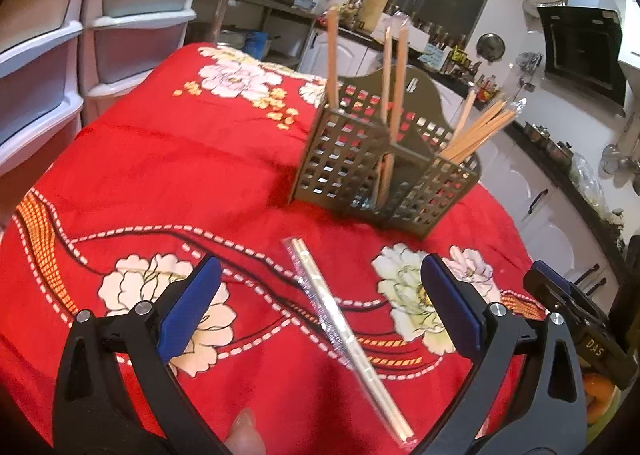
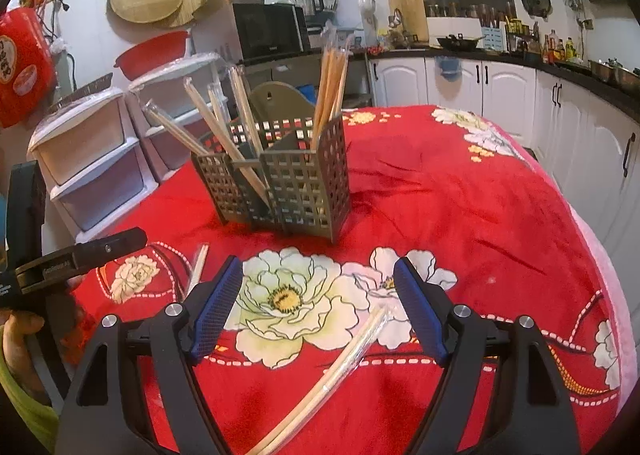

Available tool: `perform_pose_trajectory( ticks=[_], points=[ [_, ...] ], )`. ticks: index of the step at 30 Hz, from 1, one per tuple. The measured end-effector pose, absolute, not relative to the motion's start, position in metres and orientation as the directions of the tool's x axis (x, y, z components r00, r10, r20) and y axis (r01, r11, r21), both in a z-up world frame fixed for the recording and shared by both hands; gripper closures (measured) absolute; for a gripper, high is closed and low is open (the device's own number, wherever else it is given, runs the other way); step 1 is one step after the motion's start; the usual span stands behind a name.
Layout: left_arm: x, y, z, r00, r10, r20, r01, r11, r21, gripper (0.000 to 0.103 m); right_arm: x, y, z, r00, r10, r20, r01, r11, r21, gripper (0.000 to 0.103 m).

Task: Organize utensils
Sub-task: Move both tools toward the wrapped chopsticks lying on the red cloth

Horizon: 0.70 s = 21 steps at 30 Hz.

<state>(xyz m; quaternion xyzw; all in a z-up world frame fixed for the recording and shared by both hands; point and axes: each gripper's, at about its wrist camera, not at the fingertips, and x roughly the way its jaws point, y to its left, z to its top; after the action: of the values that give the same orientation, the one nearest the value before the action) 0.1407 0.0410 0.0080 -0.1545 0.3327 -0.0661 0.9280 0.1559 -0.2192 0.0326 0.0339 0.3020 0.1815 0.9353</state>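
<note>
Left gripper (image 1: 320, 307) gapes wide, holding nothing; a wrapped chopstick pair (image 1: 344, 335) lies slantwise between its jaws on the red cloth (image 1: 180, 159), running from frame centre to the bottom edge. Right gripper (image 2: 318, 305) is wide too and empty; its own wrapped pair (image 2: 340, 367) slants from lower centre toward the bottom left. The grey caddy (image 2: 296, 183) stands beyond, centre of both views, already bristling with chopsticks. Best, I'd say, to drop each pair of pads square across its sticks near the middle, squeeze firmly since the wrapper looks slippery, then lift clear of the cloth's folds.
</note>
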Motion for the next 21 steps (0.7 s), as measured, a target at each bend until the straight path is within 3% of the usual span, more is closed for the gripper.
perform_pose_trajectory(
  ticks=[18, 21],
  points=[
    [0.161, 0.041, -0.031, 0.687, -0.294, -0.665, 0.01, 0.918, -0.395, 0.012, 0.178, -0.22, -0.007, 0.648, 0.31, -0.696, -0.252, 0.949, 0.188, 0.028],
    [0.173, 0.038, -0.035, 0.664, -0.309, -0.681, 0.014, 0.915, -0.403, 0.017, 0.182, -0.222, -0.015, 0.624, 0.303, -0.72, -0.232, 0.952, 0.199, 0.028]
  ],
)
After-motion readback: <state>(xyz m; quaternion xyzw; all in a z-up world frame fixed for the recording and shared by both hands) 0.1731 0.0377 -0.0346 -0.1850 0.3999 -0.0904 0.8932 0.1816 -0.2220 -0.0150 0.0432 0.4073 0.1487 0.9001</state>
